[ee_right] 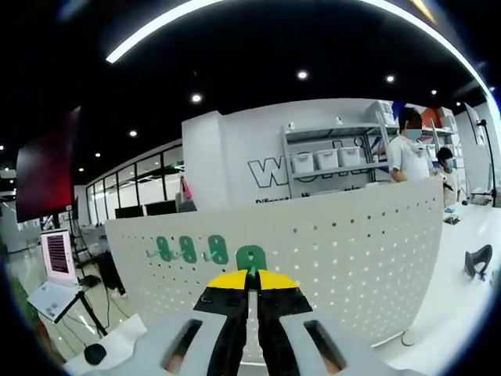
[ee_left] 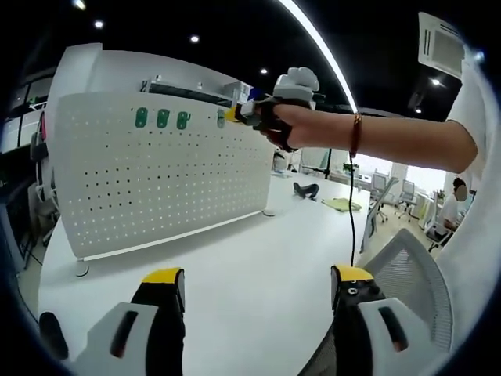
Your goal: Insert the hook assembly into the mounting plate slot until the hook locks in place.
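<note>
— Pegboard (ee_left: 156, 180) stands upright on the white table (ee_left: 235, 282), perforated all over. See the three green hooks (ee_left: 162, 118) along its top row, at the left?

— I see them. In the right gripper view they sit in a row too, left of the one being worked.

— That one, the fourth green hook (ee_right: 250, 257), is right at the tips of the right gripper (ee_right: 250, 276). Its yellow-tipped jaws are pressed together with barely a slit between them, pinching the hook's lower edge against the board's face.

— From the left gripper view, the same tool comes in from the right, a hand (ee_left: 286, 125) wrapped round it, nose at the board's top edge just beside the green row.

— Whether the hook is seated in its holes, I cannot tell from here.

— And the left gripper (ee_left: 258, 286)?

— Jaws spread wide, nothing between them, low over the bare table and well apart from the board.

— Further right?

— A mesh-backed chair (ee_left: 411, 274) near the table's edge, and a dark object (ee_left: 306, 189) lying farther back on the table.
</note>
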{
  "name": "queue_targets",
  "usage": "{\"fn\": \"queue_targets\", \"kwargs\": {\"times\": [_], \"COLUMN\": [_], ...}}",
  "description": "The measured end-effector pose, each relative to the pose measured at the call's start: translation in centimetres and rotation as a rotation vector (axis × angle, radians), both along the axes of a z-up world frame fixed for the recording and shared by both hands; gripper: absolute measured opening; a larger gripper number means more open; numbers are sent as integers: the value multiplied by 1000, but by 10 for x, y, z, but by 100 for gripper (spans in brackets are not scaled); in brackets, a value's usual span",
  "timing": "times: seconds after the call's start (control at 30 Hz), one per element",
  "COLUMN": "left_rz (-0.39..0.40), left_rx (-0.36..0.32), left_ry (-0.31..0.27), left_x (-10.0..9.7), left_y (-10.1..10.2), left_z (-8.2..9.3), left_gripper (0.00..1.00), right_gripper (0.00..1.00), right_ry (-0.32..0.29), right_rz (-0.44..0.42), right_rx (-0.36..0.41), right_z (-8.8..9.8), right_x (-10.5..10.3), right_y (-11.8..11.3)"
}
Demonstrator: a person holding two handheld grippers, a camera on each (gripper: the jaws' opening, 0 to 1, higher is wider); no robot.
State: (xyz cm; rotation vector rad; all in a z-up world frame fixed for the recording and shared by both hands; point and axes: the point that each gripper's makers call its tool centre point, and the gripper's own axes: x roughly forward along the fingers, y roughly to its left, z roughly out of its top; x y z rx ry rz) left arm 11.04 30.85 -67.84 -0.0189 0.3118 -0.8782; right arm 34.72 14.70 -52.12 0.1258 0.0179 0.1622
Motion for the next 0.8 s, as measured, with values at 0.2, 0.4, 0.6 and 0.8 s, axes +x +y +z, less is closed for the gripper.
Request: {"fn": "queue_targets", "kwargs": {"times": [0.2,0.4,0.6,0.8], "left_rz": [4,2,4,4], "left_rx": [-9,-2,-4,-8], "left_ry": [1,3,8,20], "left_x": [3,5,7,9], "left_y": [4,5,7,10], "left_z": [1,0,-2,-6], "left_gripper": [78,78,78,78], "right_gripper": [1,1,1,1], "right_ry": [-6,-7,-2,8], "right_rz": [1,-3,-13,-29], "right_rx": [-7,-3,-21,-6], "right_z": [5,7,5,2], "right_x": [6,14,21,28], "right_y": [2,5,6,4]}}
